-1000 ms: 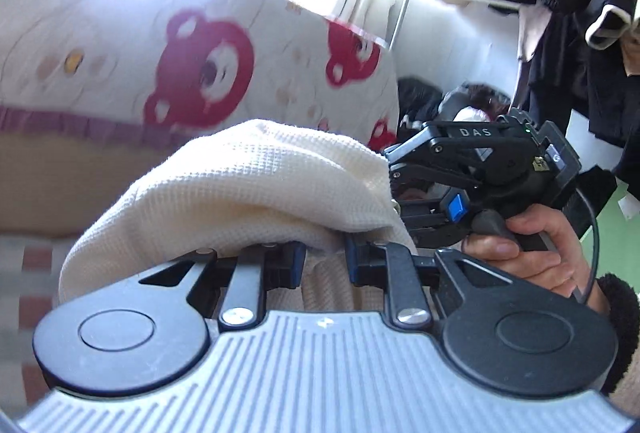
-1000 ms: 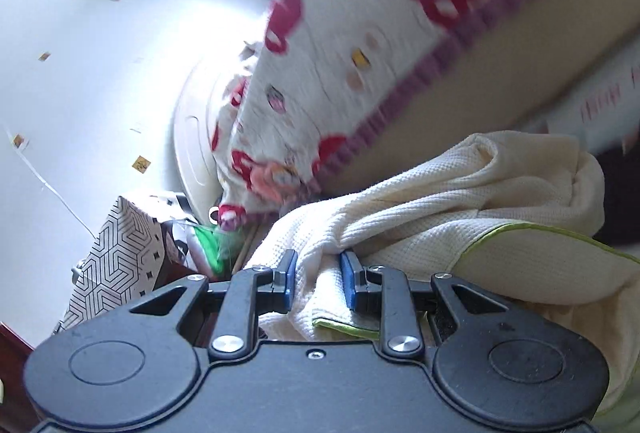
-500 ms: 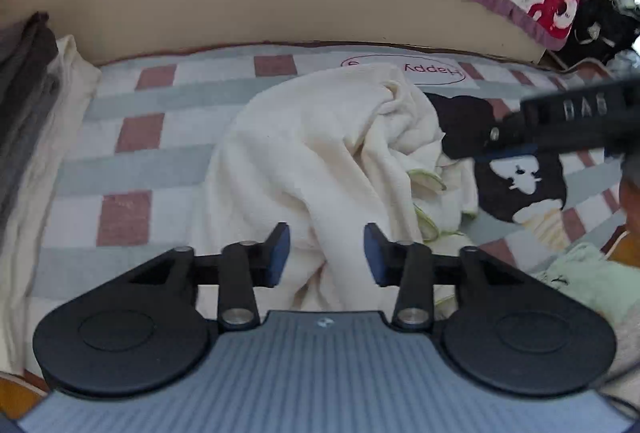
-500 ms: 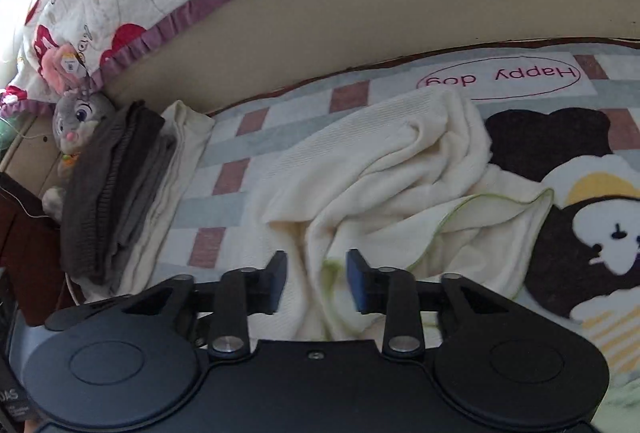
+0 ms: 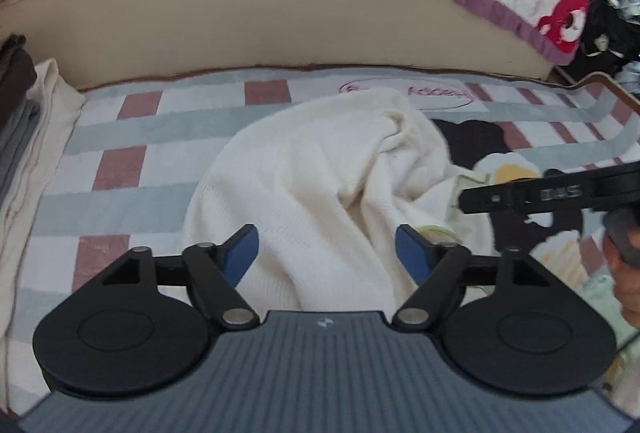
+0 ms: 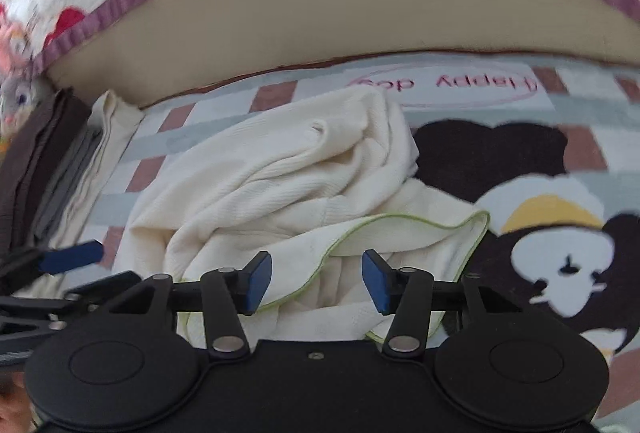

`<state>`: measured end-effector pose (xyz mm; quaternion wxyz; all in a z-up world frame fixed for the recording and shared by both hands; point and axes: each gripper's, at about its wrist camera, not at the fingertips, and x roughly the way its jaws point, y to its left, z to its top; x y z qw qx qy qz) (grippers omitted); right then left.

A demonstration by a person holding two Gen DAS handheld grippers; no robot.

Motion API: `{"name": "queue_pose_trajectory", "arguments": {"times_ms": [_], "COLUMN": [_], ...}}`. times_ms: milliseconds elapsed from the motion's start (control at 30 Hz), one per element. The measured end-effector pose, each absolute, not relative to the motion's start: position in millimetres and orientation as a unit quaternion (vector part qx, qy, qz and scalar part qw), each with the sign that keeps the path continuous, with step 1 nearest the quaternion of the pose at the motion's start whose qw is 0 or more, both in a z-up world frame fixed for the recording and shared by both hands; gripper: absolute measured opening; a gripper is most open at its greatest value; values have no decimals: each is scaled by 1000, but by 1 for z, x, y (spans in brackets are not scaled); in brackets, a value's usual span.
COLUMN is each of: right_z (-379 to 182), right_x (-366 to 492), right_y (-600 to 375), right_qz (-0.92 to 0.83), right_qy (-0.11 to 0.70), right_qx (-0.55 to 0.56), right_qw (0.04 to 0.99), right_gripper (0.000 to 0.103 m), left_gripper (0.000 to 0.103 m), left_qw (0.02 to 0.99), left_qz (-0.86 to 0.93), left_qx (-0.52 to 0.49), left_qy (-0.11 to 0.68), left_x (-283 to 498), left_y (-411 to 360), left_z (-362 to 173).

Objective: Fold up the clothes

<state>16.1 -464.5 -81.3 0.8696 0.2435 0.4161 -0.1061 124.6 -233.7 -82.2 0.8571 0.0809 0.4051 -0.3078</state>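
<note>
cream garment (image 5: 320,185) lies crumpled on the checked bed cover (image 5: 132,129); left gripper (image 5: 326,253) and right gripper (image 6: 316,279) jaws have just been opening, now apart, gripping nothing

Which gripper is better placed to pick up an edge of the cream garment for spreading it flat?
Right, probably. The right gripper, jaws just opened, sits over the green-trimmed hem of the garment. The left gripper faces only a rumpled bulge, no edge.
</note>
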Motion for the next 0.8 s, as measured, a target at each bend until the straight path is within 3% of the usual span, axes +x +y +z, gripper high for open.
{"name": "queue_pose_trajectory", "arguments": {"times_ms": [267, 300, 333, 367, 400, 433, 600, 700, 800], "right_z": [-105, -108, -109, -110, -112, -112, -108, -104, -102], "right_x": [18, 20, 22, 23, 25, 26, 26, 26, 28], "right_y": [-488, -489, -488, -488, -487, -487, -484, -485, -487], "right_qz": [-128, -130, -132, -133, -134, -133, -125, -123, -112], "right_qy": [420, 425, 426, 427, 428, 428, 424, 417, 411], "right_qx": [299, 299, 299, 299, 299, 299, 292, 290, 296], "right_qw": [847, 844, 843, 843, 843, 842, 848, 852, 855], "right_gripper": [58, 58, 58, 58, 58, 58, 58, 58, 58], "left_gripper": [86, 72, 46, 37, 18, 10, 9, 9, 9], "left_qw": [831, 829, 826, 829, 838, 846, 926, 932, 936], "left_qz": [-309, -311, -314, -313, -309, -304, -218, -189, -170], "left_qx": [54, 50, 47, 48, 51, 53, 93, 43, 54], "left_qy": [459, 462, 466, 460, 448, 435, 294, 305, 305], "left_x": [155, 157, 158, 158, 156, 154, 136, 140, 136], "left_y": [-247, -246, -246, -245, -243, -241, -211, -181, -166], "left_z": [-124, -126, -126, -123, -117, -112, -66, -57, -63]}}
